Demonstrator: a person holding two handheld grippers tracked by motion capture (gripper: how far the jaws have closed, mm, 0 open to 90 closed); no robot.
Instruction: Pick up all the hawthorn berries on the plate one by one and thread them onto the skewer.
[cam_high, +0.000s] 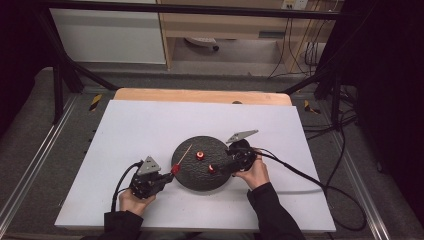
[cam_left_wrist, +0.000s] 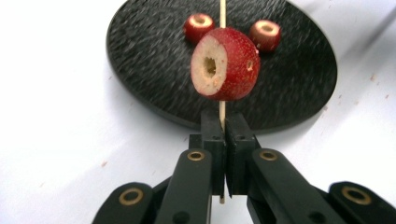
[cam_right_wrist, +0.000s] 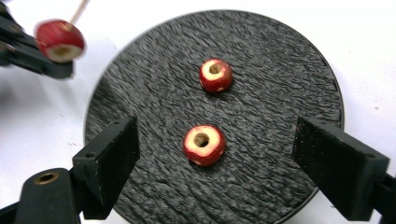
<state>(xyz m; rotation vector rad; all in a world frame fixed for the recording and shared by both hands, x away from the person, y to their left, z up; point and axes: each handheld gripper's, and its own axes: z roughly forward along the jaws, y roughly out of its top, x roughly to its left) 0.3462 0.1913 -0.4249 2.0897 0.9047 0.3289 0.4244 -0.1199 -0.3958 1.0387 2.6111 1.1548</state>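
On the round black plate (cam_high: 200, 175), which serves as the landmark, two cored red fruits, seemingly hawthorns, are seen: one hawthorn (cam_right_wrist: 215, 75) near the plate's centre and a second hawthorn (cam_right_wrist: 203, 144) closer to the person's side. Both are laid with their hollowed ends turned upward, and they are set apart from each other.

The plate's near edge is cut off at the bottom of the right gripper view, and its far edge is cut off at the top of the left gripper view. The upper end of the skewer passes out of the frame in the left gripper view. Fine detail on the fruit is hard to make out in the high view.

At the plate's left rim, the left gripper (cam_left_wrist: 223, 135) is clamped on a thin wooden skewer (cam_left_wrist: 222, 112), its jaws pressed together around the stick. A third hawthorn (cam_left_wrist: 224, 63) is threaded on the skewer just above the jaws, raised above the plate's edge, with its cored face turned sideways. In the high view the skewer is seen slanting over the plate's left part.

At the plate's right rim, the right gripper (cam_right_wrist: 215, 158) is held with its jaws spread wide, and the nearer hawthorn lies between them, untouched.

The plate rests on a white tabletop (cam_high: 150, 130).
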